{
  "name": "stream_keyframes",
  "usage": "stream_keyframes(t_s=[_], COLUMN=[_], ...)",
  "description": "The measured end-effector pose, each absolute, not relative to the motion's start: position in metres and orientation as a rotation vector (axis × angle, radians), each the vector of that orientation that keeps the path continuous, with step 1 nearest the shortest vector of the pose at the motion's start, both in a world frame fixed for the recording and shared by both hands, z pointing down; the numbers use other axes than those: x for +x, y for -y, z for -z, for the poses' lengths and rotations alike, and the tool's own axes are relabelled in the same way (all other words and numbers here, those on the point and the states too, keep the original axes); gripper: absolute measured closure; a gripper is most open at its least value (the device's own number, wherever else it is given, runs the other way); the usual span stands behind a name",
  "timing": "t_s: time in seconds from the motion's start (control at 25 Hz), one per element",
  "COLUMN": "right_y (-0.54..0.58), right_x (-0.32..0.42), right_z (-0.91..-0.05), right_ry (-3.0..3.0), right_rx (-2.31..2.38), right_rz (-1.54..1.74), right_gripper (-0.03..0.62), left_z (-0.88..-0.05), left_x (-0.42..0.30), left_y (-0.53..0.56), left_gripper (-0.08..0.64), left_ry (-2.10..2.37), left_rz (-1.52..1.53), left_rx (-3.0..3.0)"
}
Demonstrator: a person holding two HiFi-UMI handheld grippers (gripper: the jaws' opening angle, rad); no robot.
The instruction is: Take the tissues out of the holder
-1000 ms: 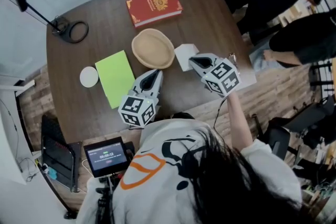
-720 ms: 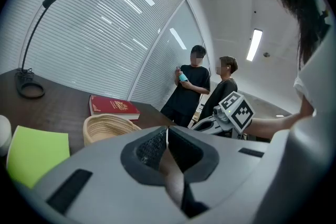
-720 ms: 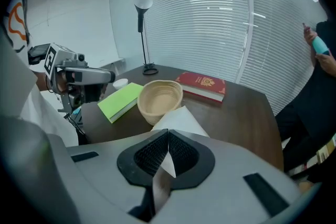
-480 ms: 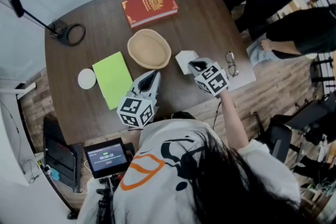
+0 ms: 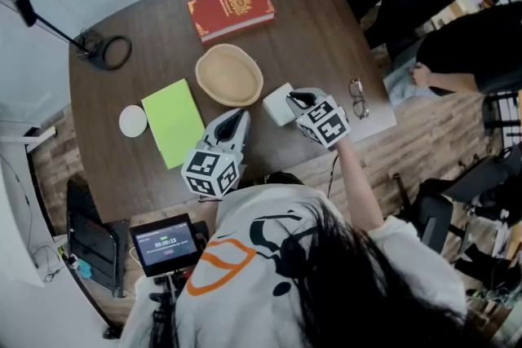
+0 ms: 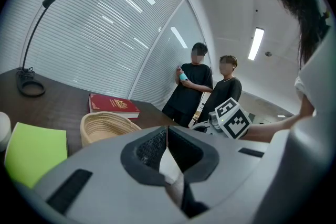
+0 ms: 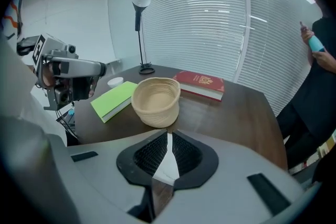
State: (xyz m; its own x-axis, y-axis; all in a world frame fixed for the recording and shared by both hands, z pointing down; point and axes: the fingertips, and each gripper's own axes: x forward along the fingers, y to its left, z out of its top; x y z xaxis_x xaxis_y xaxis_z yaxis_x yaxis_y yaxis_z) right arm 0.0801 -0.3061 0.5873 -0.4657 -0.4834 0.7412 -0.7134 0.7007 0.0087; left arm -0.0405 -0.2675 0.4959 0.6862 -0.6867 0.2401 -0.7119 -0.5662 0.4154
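- The surface (image 5: 318,28) carries a woven basket (image 5: 230,74) near its middle.
- My left claw (image 5: 238,115) hangs pressed together at the basket's 6 o'clock.
- My right claw (image 5: 295,100) pinches a white tissue (image 5: 277,104); its jaws are starting to open.
- The tissue juts from the claw's tip toward 10 o'clock, at the basket's 4 o'clock.

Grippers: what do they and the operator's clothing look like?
The left gripper and right gripper are tapered grey shells, each carrying a white cube of black square markers. Their own views show black ribbed pads in a black surround. The person wears a white top with an orange and black print.
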Motion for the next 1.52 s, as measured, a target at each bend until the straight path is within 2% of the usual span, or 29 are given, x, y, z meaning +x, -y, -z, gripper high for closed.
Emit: stream_keyframes(t_s=[0.92,1.52], right_y=[0.245,0.169], right_x=[0.082,0.108], right_z=[-0.532,-0.534], right_ry=[2.452,2.502], right_rx=[1.115,0.968], right_rz=[-0.692,-0.639], right_gripper=[0.577,0.577], left_z=[-0.489,-0.478], left_x=[-0.004,0.033], left_y=[0.219,0.147], left_gripper=[0.560,0.560], left_ry=[1.166,1.311], left_rz=[-0.056,-0.027], left_rx=[2.411,2.367])
